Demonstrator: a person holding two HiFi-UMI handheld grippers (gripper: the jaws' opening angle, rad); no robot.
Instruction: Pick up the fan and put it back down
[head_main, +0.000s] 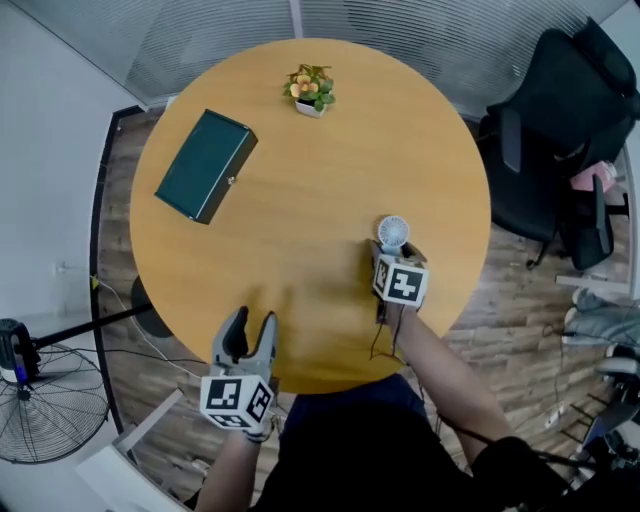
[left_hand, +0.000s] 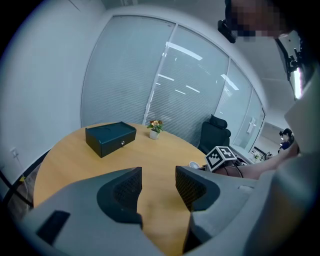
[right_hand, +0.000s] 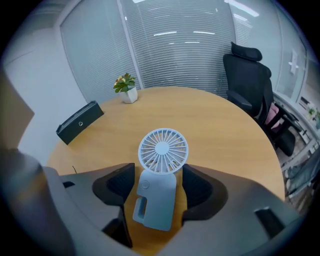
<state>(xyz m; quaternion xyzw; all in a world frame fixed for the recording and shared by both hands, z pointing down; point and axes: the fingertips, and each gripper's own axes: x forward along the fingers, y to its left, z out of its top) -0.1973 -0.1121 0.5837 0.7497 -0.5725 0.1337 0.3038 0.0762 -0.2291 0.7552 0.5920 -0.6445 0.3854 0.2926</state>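
The small white fan is seen on the round wooden table, toward its right side, between the widely parted jaws of the right gripper, which is pitched steeply down; its body is not pressed by either pad. A round grille and a slotted, buttoned handle are shown. The left gripper is held empty, jaws apart, at the near edge.

Grey left tool, black ribbed pads

left hand-held gripper agape (right too)
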